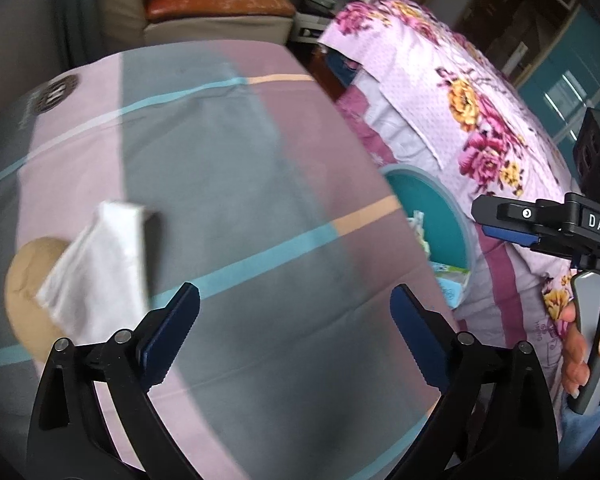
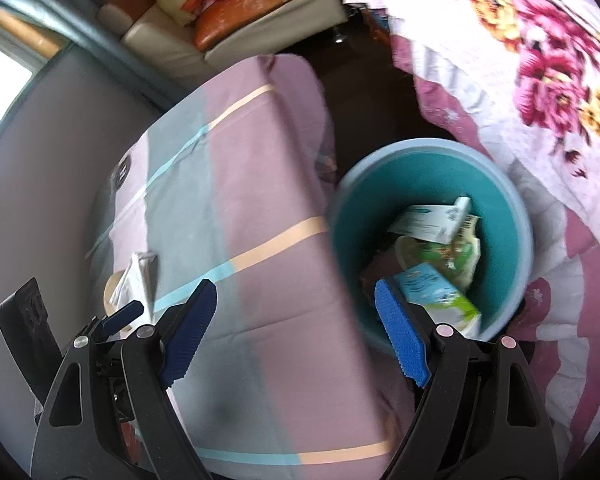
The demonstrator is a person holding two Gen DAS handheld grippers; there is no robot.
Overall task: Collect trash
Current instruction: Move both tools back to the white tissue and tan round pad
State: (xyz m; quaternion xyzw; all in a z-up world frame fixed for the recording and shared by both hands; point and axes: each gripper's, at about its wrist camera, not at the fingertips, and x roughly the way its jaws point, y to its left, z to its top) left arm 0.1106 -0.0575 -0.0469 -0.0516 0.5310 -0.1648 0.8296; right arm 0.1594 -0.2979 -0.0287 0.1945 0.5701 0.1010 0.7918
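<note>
A crumpled white tissue (image 1: 96,264) lies on a beige round disc (image 1: 22,280) at the left of the cloth-covered table (image 1: 228,168). My left gripper (image 1: 294,300) hovers open over the cloth to the tissue's right, nothing between its fingers. Beside the table's right edge on the floor stands a teal bin (image 2: 352,232), with cartons and wrappers (image 2: 440,248) inside. My right gripper (image 2: 294,292) is open and empty above the table edge, its right finger over the bin. The tissue (image 2: 140,276) shows far left in the right wrist view. The bin (image 1: 416,192) peeks past the table edge in the left wrist view.
A bed with a floral pink cover (image 1: 460,112) rises right of the bin. A sofa with orange cushions (image 1: 216,4) stands beyond the table. A hand (image 1: 580,344) holds the right gripper's handle at the right edge. A grey wall (image 2: 40,168) runs along the table's left.
</note>
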